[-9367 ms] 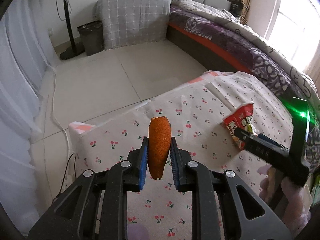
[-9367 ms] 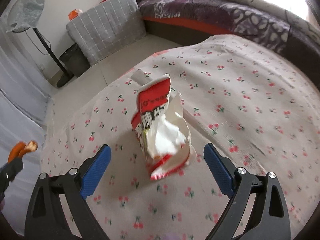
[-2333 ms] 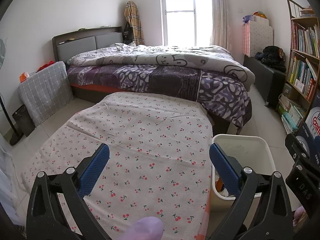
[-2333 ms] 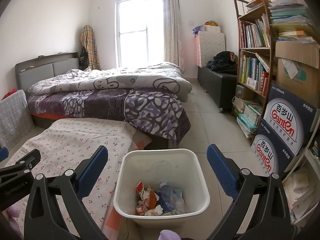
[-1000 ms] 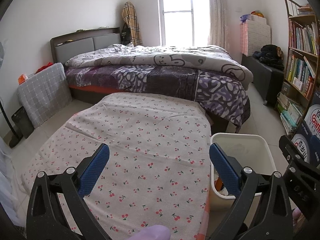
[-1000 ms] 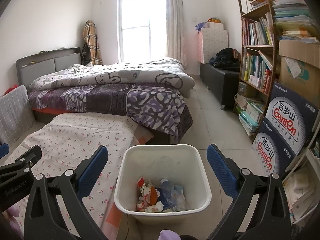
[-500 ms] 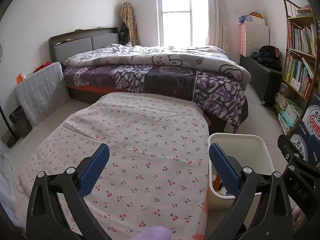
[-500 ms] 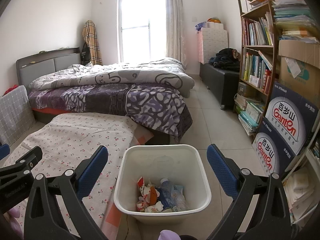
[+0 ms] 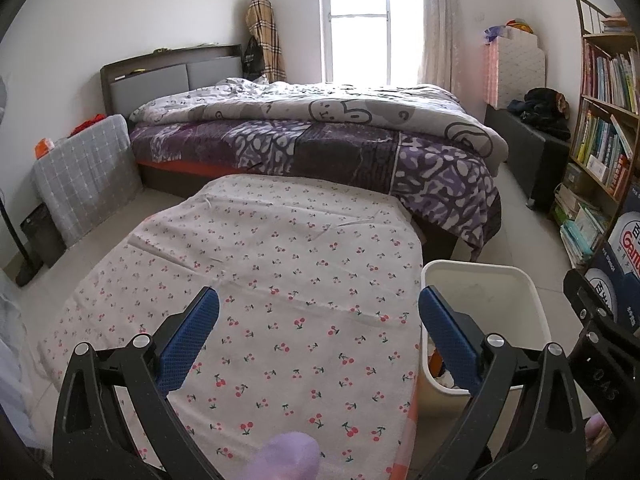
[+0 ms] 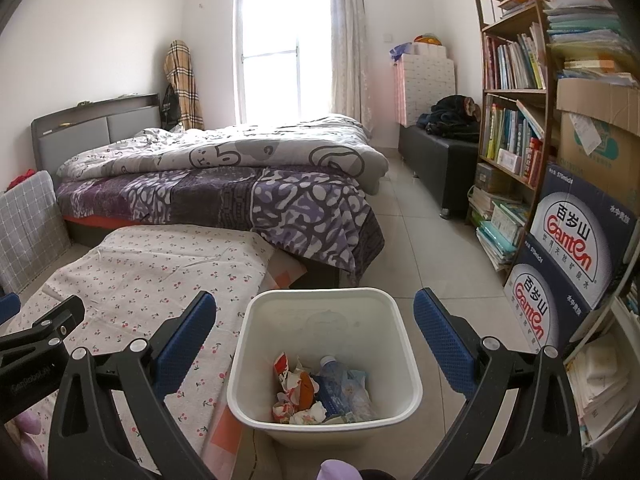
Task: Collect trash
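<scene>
A white trash bin (image 10: 320,298) stands on the floor at the right end of the low table covered by a cherry-print cloth (image 9: 288,264). In it lie a red-and-white snack bag (image 10: 285,376), an orange piece, a plastic bottle (image 10: 335,368) and crumpled wrappers. My right gripper (image 10: 314,332) is open and empty above the bin. My left gripper (image 9: 318,330) is open and empty above the cloth, with the bin's rim (image 9: 476,268) at its right finger. No trash shows on the cloth.
A bed with a purple quilt (image 10: 224,184) lies behind the table. A bookshelf (image 10: 516,128) and stacked cartons (image 10: 568,256) line the right wall. A grey checked cover (image 9: 84,176) stands at the left. The right gripper's body (image 9: 600,360) shows at the right edge of the left wrist view.
Over the last second both views have shifted only slightly. Both grippers stay open and empty. 9.4 s ago the left gripper held an orange piece and the snack bag lay on the cloth.
</scene>
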The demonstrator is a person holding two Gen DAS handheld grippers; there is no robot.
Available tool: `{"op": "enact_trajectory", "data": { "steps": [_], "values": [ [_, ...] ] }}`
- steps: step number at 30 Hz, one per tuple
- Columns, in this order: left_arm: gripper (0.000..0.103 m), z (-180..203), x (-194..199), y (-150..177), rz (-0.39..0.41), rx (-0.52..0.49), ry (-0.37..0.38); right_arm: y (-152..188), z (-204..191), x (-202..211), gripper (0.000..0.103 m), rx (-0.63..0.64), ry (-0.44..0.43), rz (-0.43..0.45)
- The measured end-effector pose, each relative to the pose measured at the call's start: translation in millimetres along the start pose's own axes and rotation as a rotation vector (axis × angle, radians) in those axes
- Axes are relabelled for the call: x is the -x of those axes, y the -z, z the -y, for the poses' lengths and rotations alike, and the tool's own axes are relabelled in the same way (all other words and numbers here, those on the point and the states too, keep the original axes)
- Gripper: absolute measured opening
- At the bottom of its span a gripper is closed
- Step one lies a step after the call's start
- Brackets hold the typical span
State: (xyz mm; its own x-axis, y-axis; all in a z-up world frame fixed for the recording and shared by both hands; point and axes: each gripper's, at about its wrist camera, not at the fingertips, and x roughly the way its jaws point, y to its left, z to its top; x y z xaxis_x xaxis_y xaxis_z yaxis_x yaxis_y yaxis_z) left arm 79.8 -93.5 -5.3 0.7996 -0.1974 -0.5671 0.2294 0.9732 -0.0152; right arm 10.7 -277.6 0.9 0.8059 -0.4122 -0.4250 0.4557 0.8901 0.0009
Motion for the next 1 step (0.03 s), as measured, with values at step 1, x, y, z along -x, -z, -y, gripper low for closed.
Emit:
{"op": "enact_trajectory", "data": {
  "steps": [1],
  "values": [
    [0.096, -0.4, -0.3, 0.0, -0.004, 0.004, -0.001, 0.5, 0.0, 0.3, 0.096, 0.000, 0.001, 0.000]
  ]
}}
